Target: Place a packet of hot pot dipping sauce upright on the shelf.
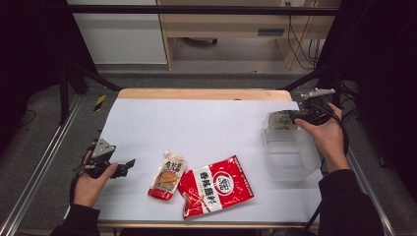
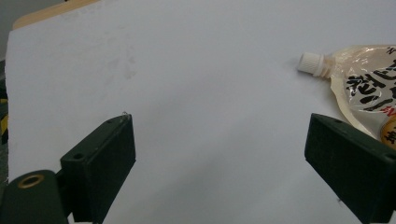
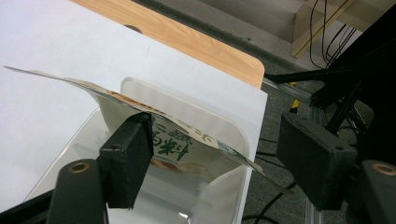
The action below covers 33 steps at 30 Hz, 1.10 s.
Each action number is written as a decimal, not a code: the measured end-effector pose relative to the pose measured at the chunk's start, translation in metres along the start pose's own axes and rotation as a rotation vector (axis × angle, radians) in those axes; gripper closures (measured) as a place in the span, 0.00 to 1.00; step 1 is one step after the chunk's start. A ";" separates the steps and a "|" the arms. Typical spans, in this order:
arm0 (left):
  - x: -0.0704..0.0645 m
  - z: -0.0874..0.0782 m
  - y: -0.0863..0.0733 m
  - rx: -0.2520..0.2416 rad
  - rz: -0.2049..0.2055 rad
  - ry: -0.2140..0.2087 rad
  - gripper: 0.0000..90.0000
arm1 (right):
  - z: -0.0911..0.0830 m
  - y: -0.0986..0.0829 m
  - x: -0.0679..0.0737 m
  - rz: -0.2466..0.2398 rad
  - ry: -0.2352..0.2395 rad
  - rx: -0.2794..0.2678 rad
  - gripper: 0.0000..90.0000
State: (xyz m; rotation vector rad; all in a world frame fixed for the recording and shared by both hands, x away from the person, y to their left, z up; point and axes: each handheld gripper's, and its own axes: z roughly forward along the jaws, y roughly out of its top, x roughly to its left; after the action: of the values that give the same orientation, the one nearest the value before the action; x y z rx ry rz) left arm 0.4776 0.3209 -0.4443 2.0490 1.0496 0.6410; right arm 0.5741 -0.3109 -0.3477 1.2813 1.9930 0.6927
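Note:
A pale packet with green print (image 1: 279, 120) hangs over the far end of a clear plastic bin (image 1: 291, 156) at the table's right. My right gripper (image 1: 290, 117) is at that packet. In the right gripper view the packet (image 3: 180, 140) leans on the left jaw, the jaws stand wide apart, and my right gripper (image 3: 219, 158) is open above the bin (image 3: 187, 100). My left gripper (image 1: 129, 164) is open low at the front left, with nothing between its jaws. A spouted pouch (image 1: 167, 175) lies just to its right, and its white cap (image 2: 312, 63) shows in the left gripper view.
A red packet with white print (image 1: 216, 186) lies flat at the front centre, beside the spouted pouch. White paper (image 1: 196, 123) covers the wooden table. Black frame rails run along both sides, and cables hang at the far right.

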 end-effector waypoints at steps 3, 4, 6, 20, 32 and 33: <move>0.000 0.000 0.000 0.000 0.003 -0.001 0.10 | -0.003 -0.005 0.004 -0.011 0.014 0.001 0.28; 0.000 0.000 0.000 0.000 0.003 -0.001 0.10 | -0.003 -0.005 0.004 -0.011 0.014 0.001 0.28; 0.000 0.000 0.000 -0.001 0.001 -0.001 0.10 | -0.005 -0.009 0.010 -0.019 0.025 0.002 0.27; -0.002 0.000 0.001 0.002 0.011 -0.008 0.10 | -0.031 -0.024 0.029 -0.080 0.050 -0.034 0.21; -0.005 0.000 0.002 -0.002 0.018 -0.011 0.10 | -0.071 -0.020 0.069 -0.157 0.112 -0.104 0.18; -0.006 0.000 0.003 -0.003 0.018 -0.012 0.10 | -0.072 -0.019 0.074 -0.164 0.119 -0.105 0.17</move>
State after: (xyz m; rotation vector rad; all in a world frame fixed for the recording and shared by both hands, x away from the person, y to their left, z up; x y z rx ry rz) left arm 0.4756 0.3150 -0.4427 2.0590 1.0236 0.6381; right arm 0.4864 -0.2559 -0.3330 1.0234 2.0998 0.7974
